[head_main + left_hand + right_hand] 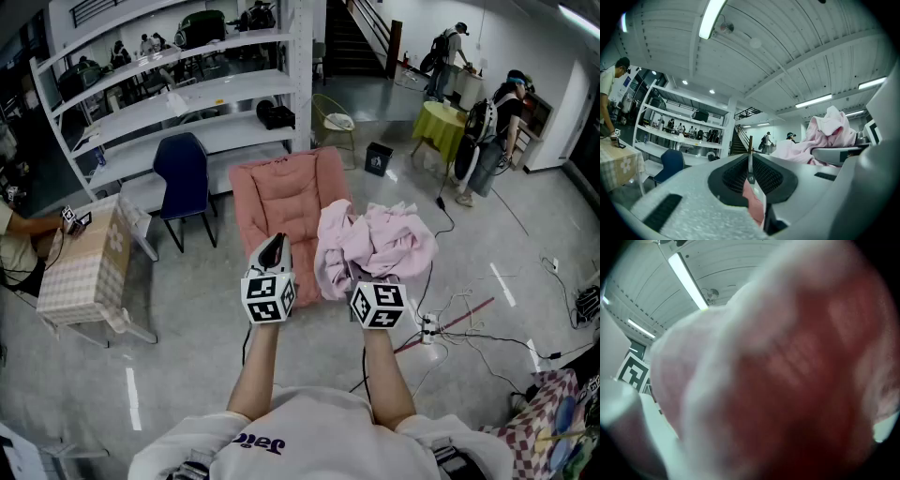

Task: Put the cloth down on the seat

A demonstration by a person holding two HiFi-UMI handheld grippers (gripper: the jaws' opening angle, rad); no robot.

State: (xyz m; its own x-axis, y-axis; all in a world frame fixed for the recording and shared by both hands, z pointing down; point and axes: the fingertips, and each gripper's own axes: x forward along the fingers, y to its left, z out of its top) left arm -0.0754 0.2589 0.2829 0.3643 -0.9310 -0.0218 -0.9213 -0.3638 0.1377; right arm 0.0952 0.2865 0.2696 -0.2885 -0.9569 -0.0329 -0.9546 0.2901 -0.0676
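Note:
A crumpled pale pink cloth (375,242) hangs in the air in a bundle, with my right gripper (375,281) shut on it; its jaws are buried in the fabric. The same cloth (778,371) fills the right gripper view as a blur. Beyond it on the floor lies the seat (281,197), a salmon-pink padded cushion chair, partly hidden by the cloth at its right. My left gripper (277,241) is shut and holds nothing, level, just left of the cloth and in front of the seat. In the left gripper view the jaws (750,161) meet, with the cloth (825,136) at right.
A blue chair (185,173) stands left of the seat before white shelving (178,94). A table with a checked cover (89,262) is at far left. Cables (469,319) trail over the floor at right. A black bin (379,157) and people stand farther back.

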